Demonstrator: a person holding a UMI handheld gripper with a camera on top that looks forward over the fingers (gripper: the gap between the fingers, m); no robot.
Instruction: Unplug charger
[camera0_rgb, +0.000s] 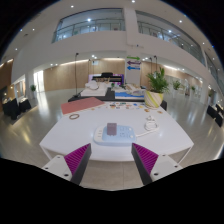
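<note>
We see the charger (112, 129) as a small grey block sitting upright on a flat white power strip (113, 137), which lies on the white table (70, 135). It sits at twelve o'clock from the gripper (113, 158), just beyond the fingertips. A thin white cable (147, 125) trails off toward two o'clock from it across the tabletop.

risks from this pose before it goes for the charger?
1. The gripper is open, and the charger sits well beyond its fingers, so a long approach could drift off line.
2. A white cable lies beside the charger; the fingers might snag it.
3. The charger looks small on the white table, so an off-centre grasp is possible.
</note>
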